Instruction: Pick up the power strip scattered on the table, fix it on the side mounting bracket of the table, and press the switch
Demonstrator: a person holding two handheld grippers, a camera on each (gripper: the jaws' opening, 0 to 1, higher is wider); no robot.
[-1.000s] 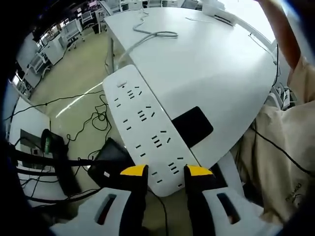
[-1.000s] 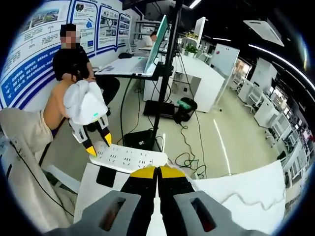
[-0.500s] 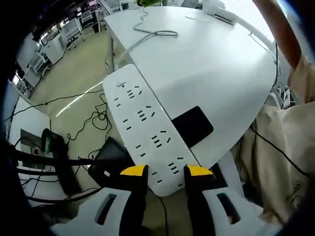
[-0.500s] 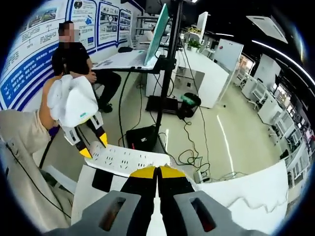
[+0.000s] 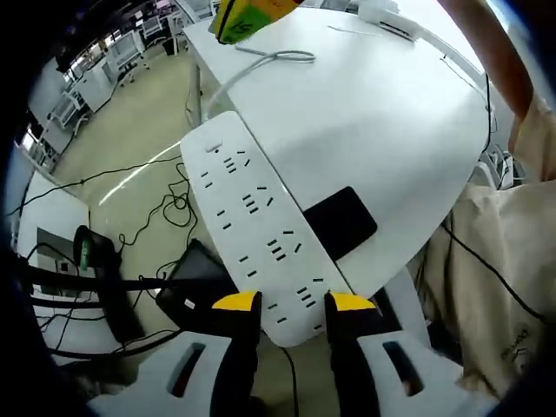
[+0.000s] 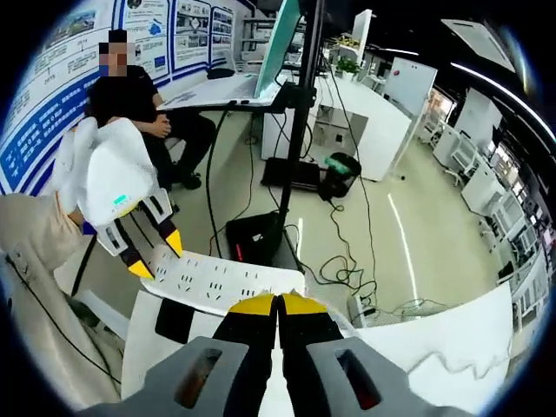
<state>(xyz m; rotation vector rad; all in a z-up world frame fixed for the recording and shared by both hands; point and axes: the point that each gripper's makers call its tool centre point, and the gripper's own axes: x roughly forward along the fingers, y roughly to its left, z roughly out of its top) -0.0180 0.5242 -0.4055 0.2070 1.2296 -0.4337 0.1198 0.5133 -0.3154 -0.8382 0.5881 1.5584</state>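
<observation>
Right gripper (image 6: 278, 300) nearer; left gripper (image 5: 294, 301) clamping power strip (image 5: 257, 221)

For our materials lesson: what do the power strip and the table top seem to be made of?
Power strip: likely moulded white plastic with a smooth, slightly glossy face and crisp socket slots. Table top: probably white laminate or coated board, matte and even, with a thin clean edge.

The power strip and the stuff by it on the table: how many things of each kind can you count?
Power strip: 1
Black pad on the table: 1
White cable on the table: 1
Yellow-tipped grippers: 2, the left gripper and the right gripper
Total: 5
</observation>
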